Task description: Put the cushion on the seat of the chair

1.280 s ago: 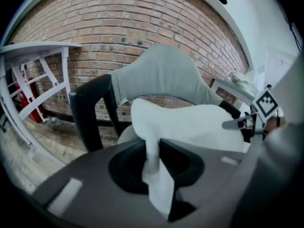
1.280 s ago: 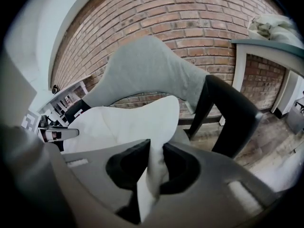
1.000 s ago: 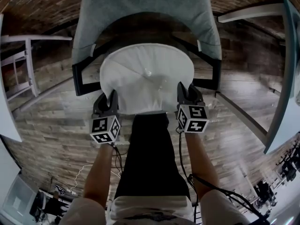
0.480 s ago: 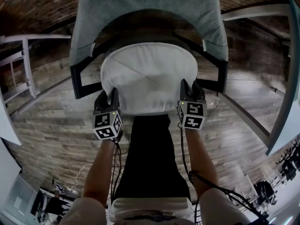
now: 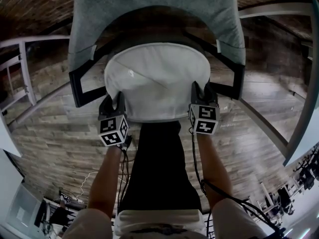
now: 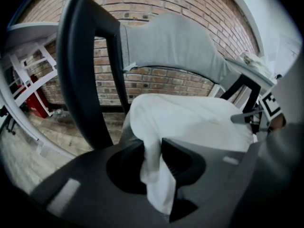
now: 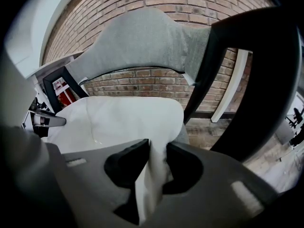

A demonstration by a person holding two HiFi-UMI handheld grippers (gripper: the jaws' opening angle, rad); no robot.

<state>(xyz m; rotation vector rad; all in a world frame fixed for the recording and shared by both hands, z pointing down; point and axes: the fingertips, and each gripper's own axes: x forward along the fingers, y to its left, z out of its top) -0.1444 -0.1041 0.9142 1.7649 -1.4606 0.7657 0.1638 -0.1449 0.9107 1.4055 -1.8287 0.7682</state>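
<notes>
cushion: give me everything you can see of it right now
The cushion is white, smooth fabric, padded-looking, rounded at the back and straighter at the front, with faint creases. It lies roughly flat over the seat of the chair, between the black arm frames and below the grey back; whether it fully rests on the seat cannot be told. Its front corners are bunched between the jaws of the left gripper and the right gripper. Both pairs of jaws have just been opening, with fabric touching them.

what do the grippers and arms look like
The left gripper and right gripper are black with two blunt jaws, each bearing a cube of black-and-white square markers. Black cables run along the forearms, which show no sleeves.
</notes>
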